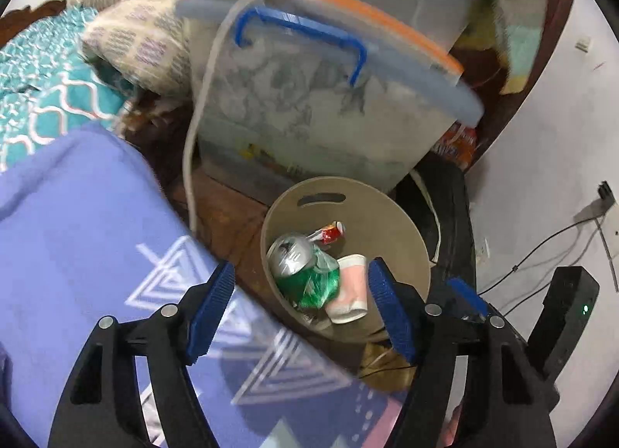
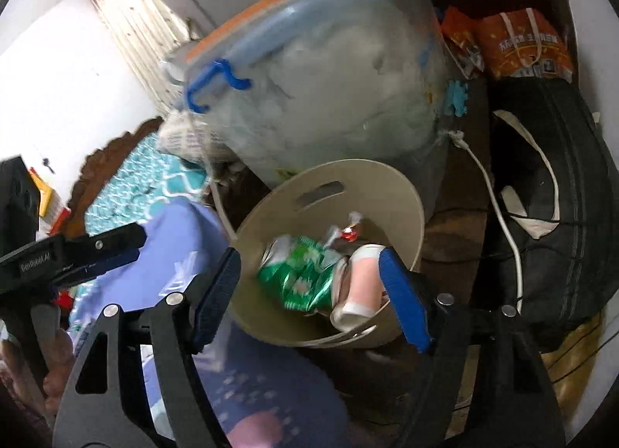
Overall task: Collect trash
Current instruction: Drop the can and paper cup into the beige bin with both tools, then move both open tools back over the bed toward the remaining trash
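Note:
A beige round trash bin stands on the floor. In it lie a silver can, a green wrapper, a pink-and-white paper cup and a small red wrapper. My left gripper hangs open just above the bin, nothing between its blue pads. My right gripper is also open over the bin, above the green wrapper and the cup, holding nothing. The two grippers sit side by side.
A clear storage box with a blue handle leans right behind the bin. A purple blanket and teal bedding lie to the left. A black bag, a white cable and orange snack bags crowd the right.

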`<control>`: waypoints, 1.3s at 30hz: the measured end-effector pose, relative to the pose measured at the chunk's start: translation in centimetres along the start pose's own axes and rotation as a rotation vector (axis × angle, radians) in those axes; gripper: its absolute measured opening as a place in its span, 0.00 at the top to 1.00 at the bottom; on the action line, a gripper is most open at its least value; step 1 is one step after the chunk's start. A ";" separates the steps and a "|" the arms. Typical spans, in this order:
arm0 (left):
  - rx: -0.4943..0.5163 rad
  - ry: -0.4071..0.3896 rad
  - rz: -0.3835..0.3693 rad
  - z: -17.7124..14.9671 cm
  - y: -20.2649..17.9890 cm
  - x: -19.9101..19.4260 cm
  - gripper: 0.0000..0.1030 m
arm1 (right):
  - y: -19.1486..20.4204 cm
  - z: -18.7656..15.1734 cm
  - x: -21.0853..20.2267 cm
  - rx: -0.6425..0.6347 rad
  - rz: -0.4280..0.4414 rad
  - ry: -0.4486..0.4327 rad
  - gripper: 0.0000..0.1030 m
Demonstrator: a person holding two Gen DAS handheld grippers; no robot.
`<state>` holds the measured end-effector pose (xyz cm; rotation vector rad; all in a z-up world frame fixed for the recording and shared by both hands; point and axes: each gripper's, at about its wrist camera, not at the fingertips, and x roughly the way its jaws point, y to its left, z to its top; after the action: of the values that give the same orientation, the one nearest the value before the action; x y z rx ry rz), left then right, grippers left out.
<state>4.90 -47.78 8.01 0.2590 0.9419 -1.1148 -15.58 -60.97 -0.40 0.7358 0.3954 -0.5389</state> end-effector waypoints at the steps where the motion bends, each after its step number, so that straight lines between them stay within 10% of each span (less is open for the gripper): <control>1: 0.007 -0.029 0.002 -1.1 0.6 -1.7 0.35 | 0.7 -0.6 -0.4 -0.001 0.026 -0.001 0.28; 18: -0.185 -0.095 0.323 -24.2 14.4 -18.7 0.35 | 15.2 -16.3 0.1 -0.084 0.170 0.248 0.28; 39: -0.383 -0.055 0.456 -29.7 19.2 -21.8 0.11 | 21.3 -21.8 -2.2 -0.212 0.165 0.311 0.03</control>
<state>3.44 -6.79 1.50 0.1183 0.9667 -0.5092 -8.11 -31.46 -2.97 0.6406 0.6636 -0.2217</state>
